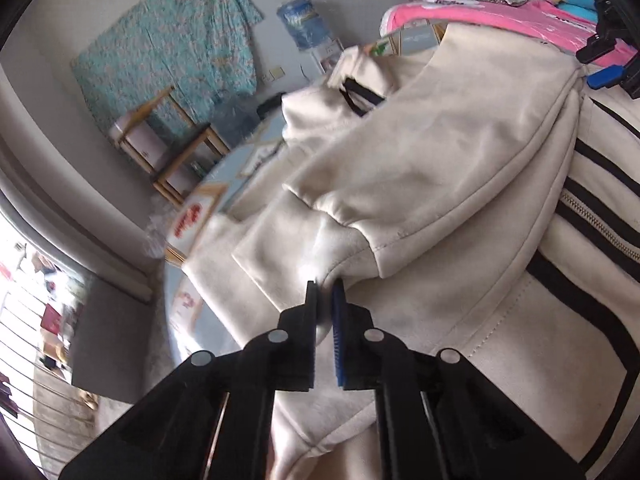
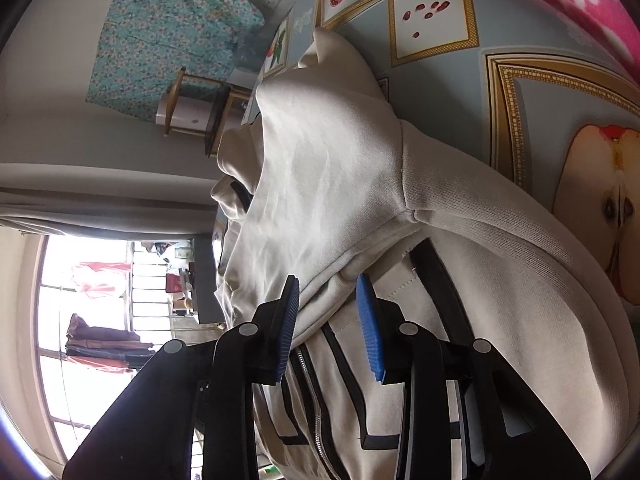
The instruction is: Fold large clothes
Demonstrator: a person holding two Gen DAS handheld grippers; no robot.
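A cream zip jacket with black stripes [image 1: 460, 184] lies bunched on a table with a fruit-print cloth [image 2: 532, 92]. In the left wrist view my left gripper [image 1: 325, 286] is shut on the jacket's sleeve cuff [image 1: 320, 240], with the sleeve folded across the body. In the right wrist view my right gripper [image 2: 329, 286] is open, its blue pads either side of a fold of the jacket [image 2: 332, 184] near the collar and zip [image 2: 312, 392]. The right gripper also shows at the far right of the left wrist view [image 1: 608, 60].
A pink garment [image 1: 500, 12] lies on the table beyond the jacket, and shows at the top right of the right wrist view [image 2: 580, 4]. A wooden stool [image 1: 168, 140] and a teal flowered cloth [image 1: 168, 48] stand past the table edge. A window [image 2: 100, 300] lies at the left.
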